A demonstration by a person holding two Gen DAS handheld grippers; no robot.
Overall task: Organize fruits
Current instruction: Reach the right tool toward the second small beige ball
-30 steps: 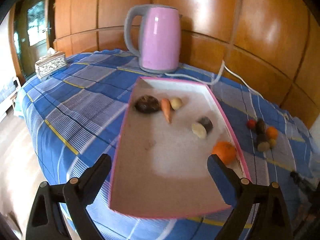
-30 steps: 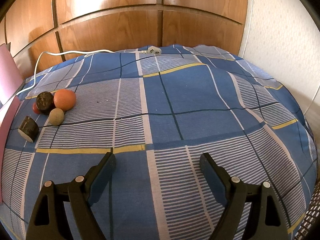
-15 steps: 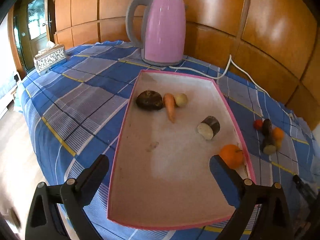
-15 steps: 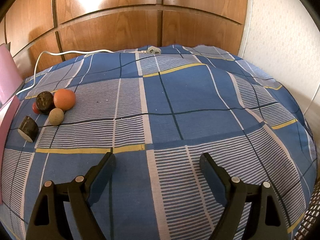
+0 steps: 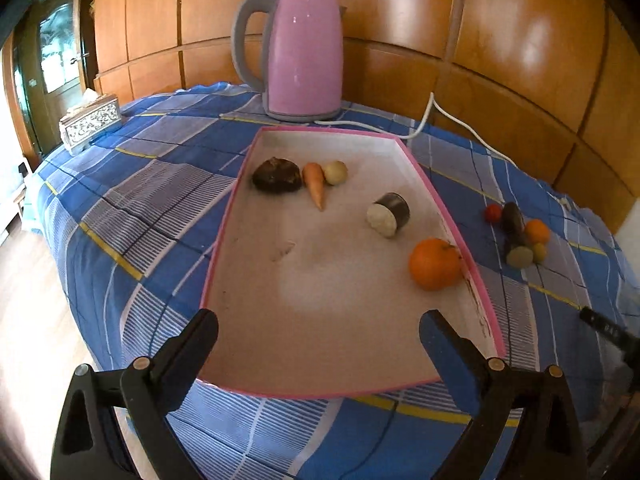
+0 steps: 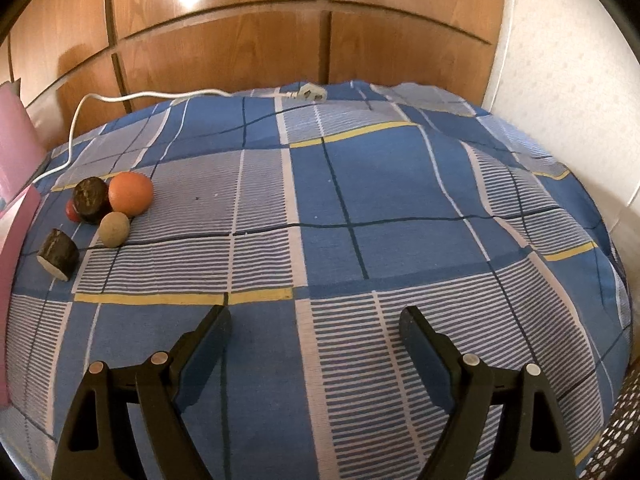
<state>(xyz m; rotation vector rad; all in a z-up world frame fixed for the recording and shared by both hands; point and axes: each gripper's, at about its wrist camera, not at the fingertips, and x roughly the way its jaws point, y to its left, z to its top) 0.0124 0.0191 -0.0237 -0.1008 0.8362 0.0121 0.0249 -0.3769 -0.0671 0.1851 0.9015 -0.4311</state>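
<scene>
five loose fruits (image 6: 100,216) lay clustered on the blue checked tablecloth (image 6: 360,184) beside the pink-rimmed tray (image 5: 476,280), so the empty, wide-open right tongs (image 6: 316,330) should swing left, straddling one piece.

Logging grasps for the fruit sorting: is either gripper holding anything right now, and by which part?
Nothing is held. The left gripper and right gripper both have open, empty jaws.
</scene>
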